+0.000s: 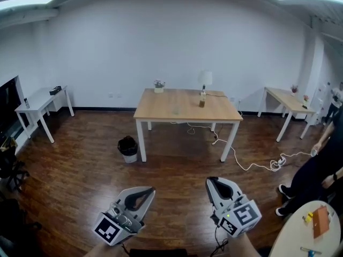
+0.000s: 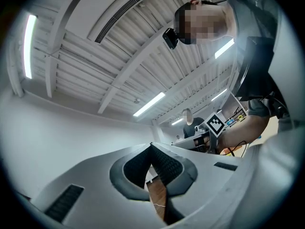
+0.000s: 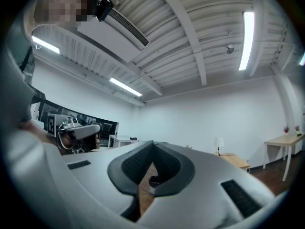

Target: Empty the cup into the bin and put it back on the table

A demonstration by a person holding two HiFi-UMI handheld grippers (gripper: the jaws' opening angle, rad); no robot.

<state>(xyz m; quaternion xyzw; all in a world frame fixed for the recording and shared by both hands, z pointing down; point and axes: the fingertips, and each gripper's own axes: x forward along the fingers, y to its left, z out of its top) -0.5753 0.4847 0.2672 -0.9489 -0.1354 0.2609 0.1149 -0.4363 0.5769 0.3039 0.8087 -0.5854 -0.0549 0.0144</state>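
Our left gripper (image 1: 149, 190) and right gripper (image 1: 212, 181) sat at the bottom of the head view. Each one's jaws were pinched together with nothing between them, as each gripper's own view confirmed. Neither was anywhere near the work.

The cup (image 1: 175, 110), a small pale thing, stood well apart from us on the table (image 1: 161, 108) in the middle of the frame, left of centre on the top. The bin (image 1: 128, 148) sat on the floor just beside the table's near left leg.

We judged the step in hand to be the approach, with the task itself not yet begun. To do it well, we thought one claw should be spread wide before it reached the table edge, not at the cup itself. It should then close on the cup's wall from the side, with the cup upright. We could not tell what was in the cup, so we reckoned it should be carried level to the bin.

The bottle (image 1: 202, 102) and lamp (image 1: 205, 78) stood to the cup's right, so coming in from the left or the front looked cleaner. A cable (image 1: 252, 166) trailed over the floor at the lower right of the table. Keeping left of it would also lead us towards the bin.
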